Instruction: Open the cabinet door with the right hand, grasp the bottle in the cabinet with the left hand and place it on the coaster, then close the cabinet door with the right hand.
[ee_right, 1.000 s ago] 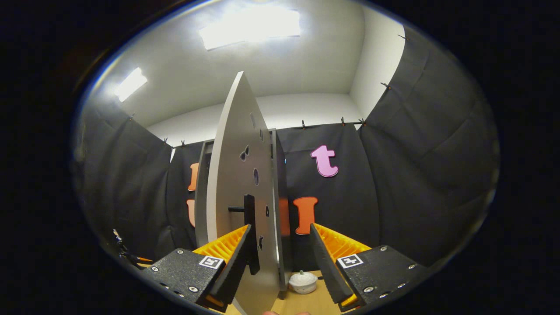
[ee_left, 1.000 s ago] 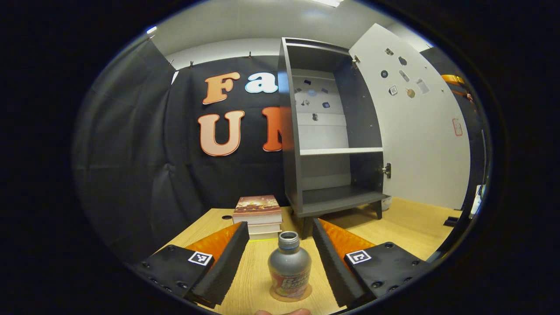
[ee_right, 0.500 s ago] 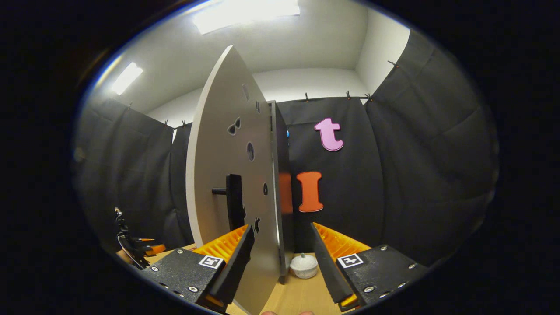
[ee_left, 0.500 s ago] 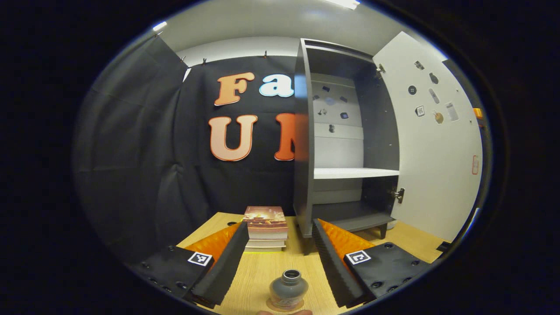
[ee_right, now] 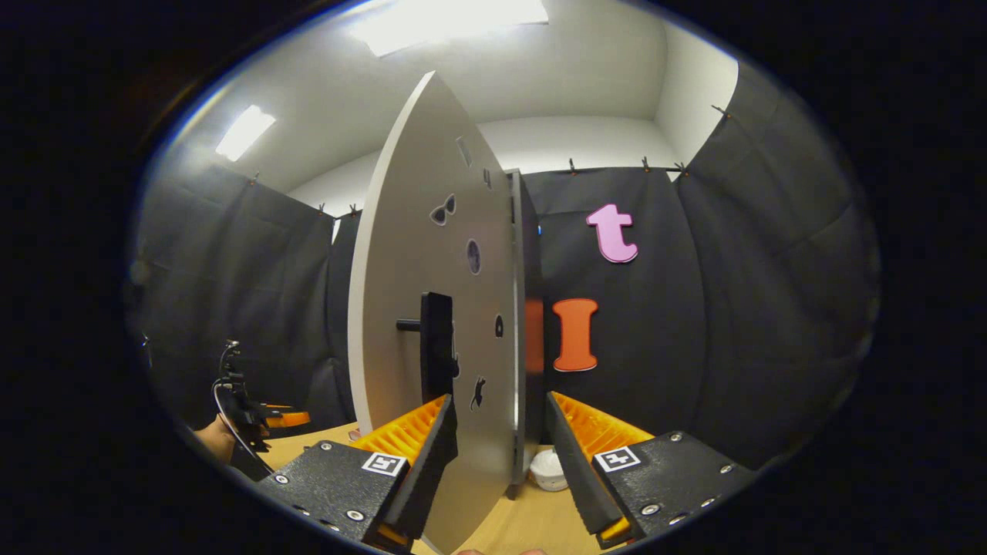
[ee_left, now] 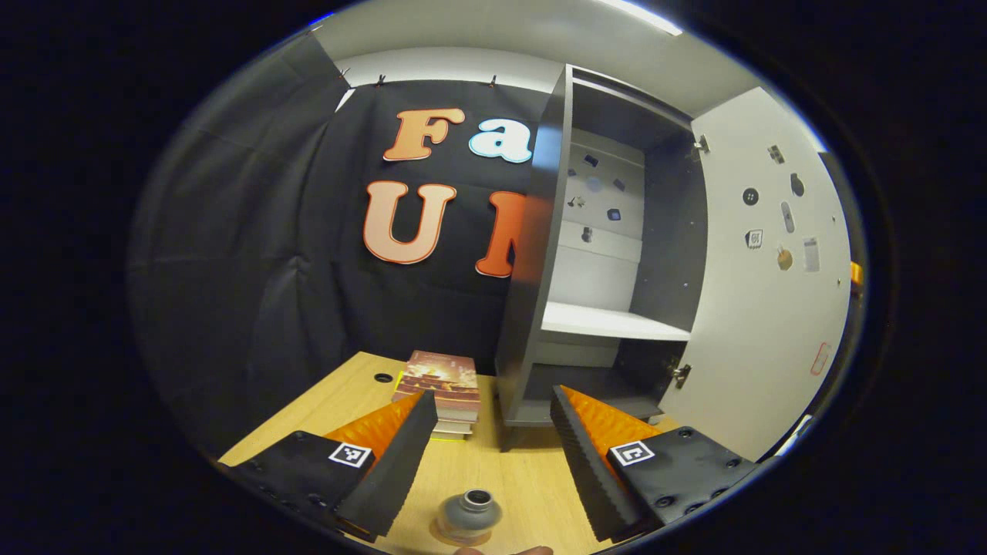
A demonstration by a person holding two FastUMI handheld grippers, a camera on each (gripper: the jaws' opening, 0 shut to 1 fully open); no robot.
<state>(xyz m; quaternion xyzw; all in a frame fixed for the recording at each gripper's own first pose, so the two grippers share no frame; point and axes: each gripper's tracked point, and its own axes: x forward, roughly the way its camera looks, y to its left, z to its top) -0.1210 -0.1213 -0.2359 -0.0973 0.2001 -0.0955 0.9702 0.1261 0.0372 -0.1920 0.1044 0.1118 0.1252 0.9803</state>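
A grey bottle (ee_left: 469, 515) with an open neck stands on the wooden table (ee_left: 509, 478), seen from above, and a coaster rim (ee_left: 446, 535) peeks out under it. My left gripper (ee_left: 493, 395) hangs open above and behind the bottle, not touching it. The dark cabinet (ee_left: 540, 308) stands open with bare shelves, its white door (ee_left: 763, 293) swung out to the right. In the right gripper view the door (ee_right: 416, 293) is nearly edge-on with its black handle (ee_right: 438, 347) just above my left finger. My right gripper (ee_right: 499, 399) is open, and the door's lower part sits between its fingers.
A stack of books (ee_left: 438, 385) lies left of the cabinet. A small white lidded jar (ee_right: 549, 470) sits on the table by the cabinet foot. The other gripper (ee_right: 281, 418) and the hand (ee_right: 212, 435) holding it show at the far left.
My left gripper has lifted up and away from the bottle, which stays standing and now sits lower in its view. My right gripper has shifted along the door, staying near the handle.
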